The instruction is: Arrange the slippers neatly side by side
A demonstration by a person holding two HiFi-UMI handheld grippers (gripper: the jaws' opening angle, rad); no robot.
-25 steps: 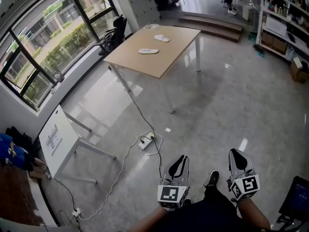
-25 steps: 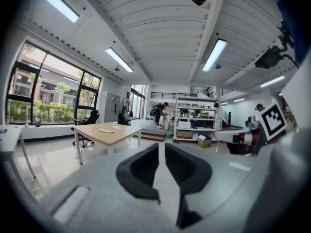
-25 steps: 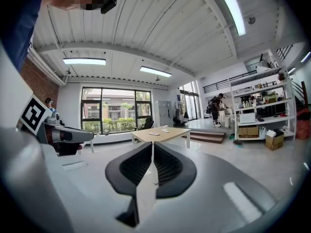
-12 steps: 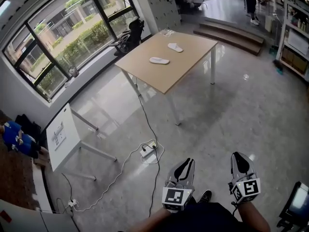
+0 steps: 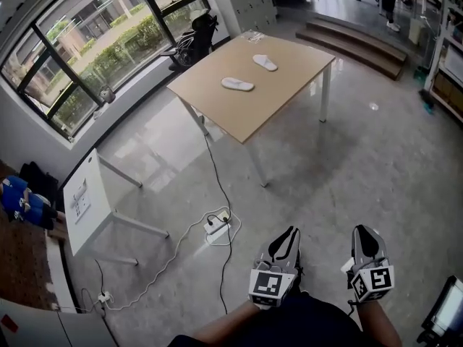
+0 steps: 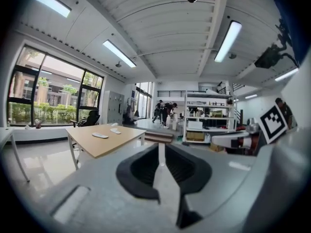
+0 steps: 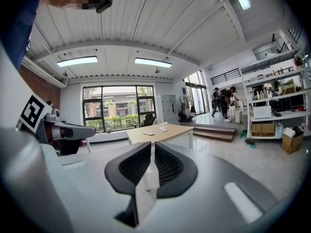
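Two white slippers lie apart on a light wooden table (image 5: 217, 114) far ahead: one near its middle (image 5: 238, 84), the other farther back (image 5: 265, 62). They point in different directions. Both grippers hang low near my body, well short of the table. The left gripper (image 5: 291, 232) has its jaws drawn almost together with nothing between them. The right gripper (image 5: 364, 230) looks the same and is empty too. In the left gripper view the slippers (image 6: 100, 135) show small beyond the left gripper (image 6: 161, 147). In the right gripper view they (image 7: 148, 133) sit beyond the right gripper (image 7: 152, 144).
A white side table (image 5: 85, 202) lies tipped over at the left. A power strip with a trailing cable (image 5: 215, 225) is on the floor between me and the table. An office chair (image 5: 195, 38) stands by the windows, steps (image 5: 362, 42) and shelves are at the back right, and people stand far behind.
The view has shifted as I walk: the table with the slippers sits a little more to the right and closer. Both grippers stay low and empty.
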